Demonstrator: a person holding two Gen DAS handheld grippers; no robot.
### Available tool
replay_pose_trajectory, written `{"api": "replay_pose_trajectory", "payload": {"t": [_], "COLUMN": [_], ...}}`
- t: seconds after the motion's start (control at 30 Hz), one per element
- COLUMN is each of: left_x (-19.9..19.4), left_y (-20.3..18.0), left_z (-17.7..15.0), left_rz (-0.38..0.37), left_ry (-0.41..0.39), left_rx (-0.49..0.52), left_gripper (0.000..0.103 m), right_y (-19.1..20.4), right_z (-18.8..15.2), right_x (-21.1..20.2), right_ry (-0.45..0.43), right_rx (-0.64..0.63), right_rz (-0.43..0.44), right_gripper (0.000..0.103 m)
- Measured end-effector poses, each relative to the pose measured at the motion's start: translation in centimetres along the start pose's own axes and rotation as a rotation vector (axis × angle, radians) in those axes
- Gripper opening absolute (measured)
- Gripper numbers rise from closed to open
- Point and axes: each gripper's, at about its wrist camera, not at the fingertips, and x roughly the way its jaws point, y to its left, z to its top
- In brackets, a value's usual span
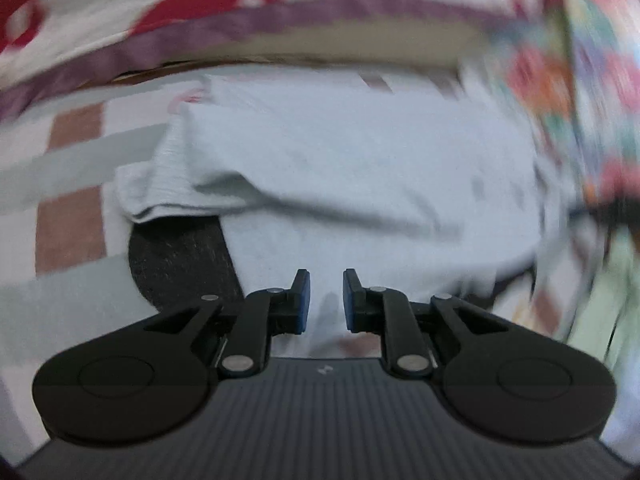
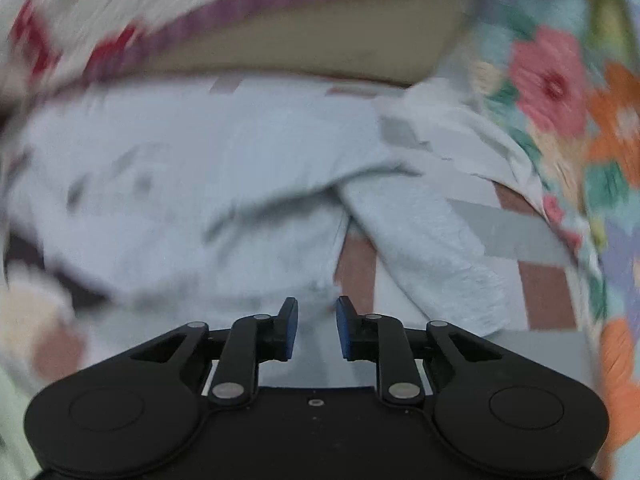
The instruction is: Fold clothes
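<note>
The pale blue garment [image 1: 340,160] fills the middle of both views, spread flat over a checked sheet [image 1: 68,216] of brown, grey and white squares, so it seems laid out there to be folded on a level surface. In the left wrist view its ribbed cuff [image 1: 160,184] lies doubled over at centre left, with a dark fabric [image 1: 180,264] showing beneath it. In the right wrist view a sleeve [image 2: 420,240] crosses toward the lower right, apart from the body of the garment. The left hand-held gripper [image 1: 326,300] sits low in the frame with a narrow gap between its blue pads [image 1: 304,300], nothing between them. The right hand-held gripper [image 2: 318,328] also stands slightly apart and empty, just above the cloth. A flowered cloth [image 2: 560,92] hangs at the upper right. Both pictures are blurred, so finer creases cannot be told
</note>
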Motion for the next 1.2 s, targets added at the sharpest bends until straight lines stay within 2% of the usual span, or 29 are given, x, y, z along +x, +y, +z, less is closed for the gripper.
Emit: {"api": "replay_pose_trajectory", "payload": {"t": [0.03, 0.1, 0.2, 0.3, 0.43, 0.5, 0.63, 0.67, 0.7, 0.73, 0.8, 0.87, 1.0, 1.1, 1.17, 1.2], "left_x": [0.2, 0.5, 0.9, 0.7, 0.5, 0.8, 0.8, 0.8, 0.8, 0.8, 0.4, 0.1, 1.7, 3.4, 4.3, 4.5], "left_y": [-0.4, -1.2, -1.9, -1.9, -2.1, -2.3, -1.4, -1.1, -0.9, -0.9, -1.9, -3.0, -4.2, -3.8, -3.0, -2.6], "left_z": [-0.4, -1.3, -2.4, -2.6, -2.2, -1.8, -1.2, -1.1, -1.0, -0.8, -0.6, -0.4, 0.0, -0.2, -0.2, -0.2], "left_rz": [-0.005, -0.01, 0.01, 0.021, 0.042, 0.074, 0.096, 0.1, 0.108, 0.121, 0.116, 0.098, 0.106, 0.093, 0.041, 0.014], "left_ry": [0.021, 0.056, 0.075, 0.036, -0.015, -0.021, -0.063, -0.073, -0.081, -0.094, -0.125, -0.155, -0.111, -0.059, -0.022, -0.014], "left_rx": [0.059, 0.151, 0.212, 0.186, 0.214, 0.229, 0.165, 0.152, 0.145, 0.146, 0.189, 0.239, 0.303, 0.307, 0.269, 0.252], "left_gripper": [0.017, 0.022, 0.023, 0.023, 0.029, 0.031, 0.035, 0.039, 0.04, 0.039, 0.04, 0.041, 0.041, 0.041, 0.042, 0.047], "right_y": [0.0, -0.3, -1.7, -2.7, -2.5, -2.7, -1.8, -1.5, -1.2, -0.9, -0.3, 0.7, 3.0, 3.3, 3.2, 2.9], "right_z": [-0.1, -0.3, -0.3, -0.2, 0.0, -0.1, -0.3, -0.2, -0.2, -0.1, -0.4, -1.3, -3.4, -4.3, -4.0, -3.7], "right_x": [0.3, 0.7, 1.0, 1.4, 3.3, 3.8, 4.1, 4.0, 3.7, 3.5, 2.4, 1.0, 0.1, -0.1, -0.5, -0.9], "right_ry": [0.006, -0.007, -0.062, -0.094, -0.054, -0.095, -0.151, -0.159, -0.166, -0.173, -0.216, -0.234, -0.195, -0.168, -0.175, -0.189], "right_rx": [-0.023, -0.017, 0.08, 0.139, 0.082, 0.123, 0.135, 0.125, 0.111, 0.097, 0.097, 0.07, -0.092, -0.094, -0.081, -0.065], "right_rz": [0.003, 0.015, 0.052, 0.093, 0.096, 0.104, 0.069, 0.076, 0.088, 0.099, 0.053, -0.034, -0.167, -0.134, -0.112, -0.107], "right_gripper": [0.029, 0.042, 0.042, 0.045, 0.047, 0.063, 0.066, 0.056, 0.018, 0.007, 0.008, 0.008, 0.002, 0.0, 0.0, 0.001]}}
